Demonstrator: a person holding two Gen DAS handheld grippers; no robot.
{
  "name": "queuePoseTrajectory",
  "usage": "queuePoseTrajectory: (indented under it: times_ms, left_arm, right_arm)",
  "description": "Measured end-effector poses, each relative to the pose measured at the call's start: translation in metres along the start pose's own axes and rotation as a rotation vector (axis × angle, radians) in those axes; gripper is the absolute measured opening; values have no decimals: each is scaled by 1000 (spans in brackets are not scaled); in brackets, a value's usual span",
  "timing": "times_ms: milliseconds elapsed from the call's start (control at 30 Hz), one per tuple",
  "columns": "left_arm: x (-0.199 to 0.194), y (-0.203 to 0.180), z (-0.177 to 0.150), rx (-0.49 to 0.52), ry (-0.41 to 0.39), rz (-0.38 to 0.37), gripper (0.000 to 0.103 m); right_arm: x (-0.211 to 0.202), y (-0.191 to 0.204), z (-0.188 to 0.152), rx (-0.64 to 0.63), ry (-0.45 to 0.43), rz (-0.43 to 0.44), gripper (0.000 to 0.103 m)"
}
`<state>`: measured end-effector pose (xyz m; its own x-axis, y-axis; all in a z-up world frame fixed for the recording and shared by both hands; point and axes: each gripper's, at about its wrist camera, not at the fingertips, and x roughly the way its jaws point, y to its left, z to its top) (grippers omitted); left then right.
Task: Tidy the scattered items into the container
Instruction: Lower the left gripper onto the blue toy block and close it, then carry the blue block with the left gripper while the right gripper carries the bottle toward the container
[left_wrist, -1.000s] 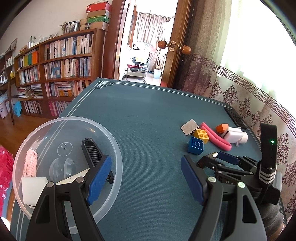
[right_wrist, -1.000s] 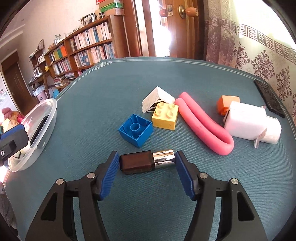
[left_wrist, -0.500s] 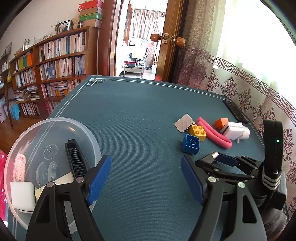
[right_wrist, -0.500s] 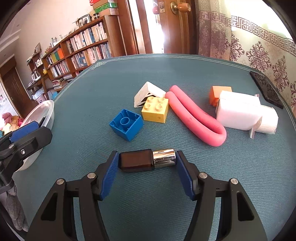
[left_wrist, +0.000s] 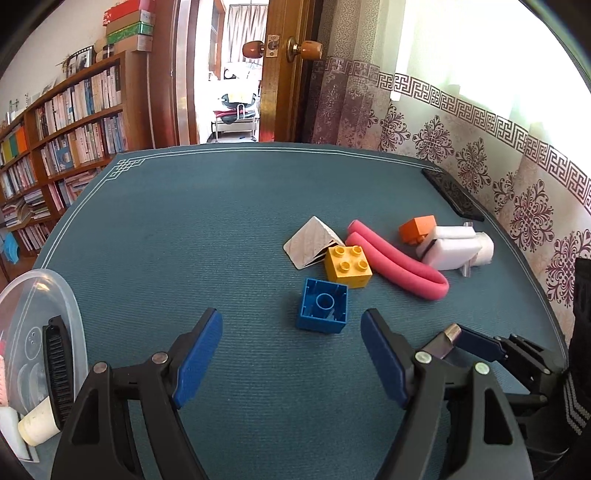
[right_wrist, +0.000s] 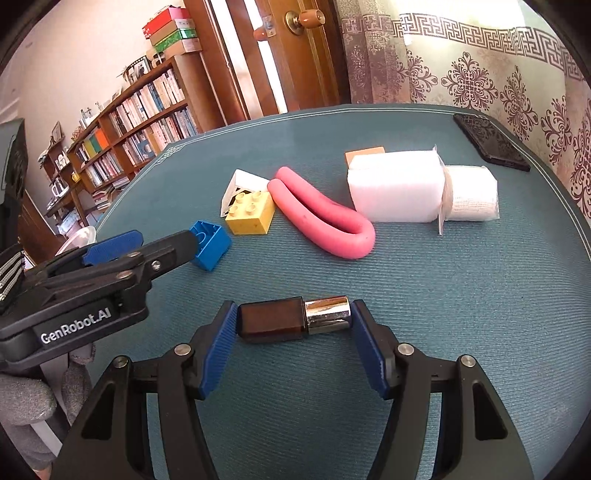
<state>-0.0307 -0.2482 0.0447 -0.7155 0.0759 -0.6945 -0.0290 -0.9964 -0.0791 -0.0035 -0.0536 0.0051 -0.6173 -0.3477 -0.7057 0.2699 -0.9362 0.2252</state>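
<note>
Currently held: right gripper (right_wrist: 291, 326) is clamped end to end on a small brown bottle (right_wrist: 271, 323) with a chrome cap (right_wrist: 327, 315), above the table (right_wrist: 443, 295).
Handling: likely light, rigid, slippery at the cap.
Left gripper (left_wrist: 291, 354): jaws apart, empty, near the blue brick (left_wrist: 323, 304).
Container (left_wrist: 22, 295): far left.
Obstacles: 1 yellow brick (left_wrist: 347, 266), 1 pink foam tube (left_wrist: 399, 264) beyond.

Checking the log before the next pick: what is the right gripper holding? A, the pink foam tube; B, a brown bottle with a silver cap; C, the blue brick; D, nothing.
B: the right gripper is shut on the brown bottle with a silver cap, pads at both ends.
</note>
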Motion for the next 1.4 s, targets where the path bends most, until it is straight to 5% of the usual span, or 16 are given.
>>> queuePoseTrajectory:
  times_ms: [600, 833, 1400]
  left_arm:
    - [38, -14, -2, 10, 53, 4, 62]
    - [37, -12, -1, -9, 40, -14, 35]
    - [38, -10, -3, -26, 29, -11, 35]
  right_arm:
    - [-3, 0, -3, 7, -7, 0, 65]
    - [-4, 0, -3, 5, -8, -3, 65]
    - [-2, -1, -1, 15, -16, -9, 65]
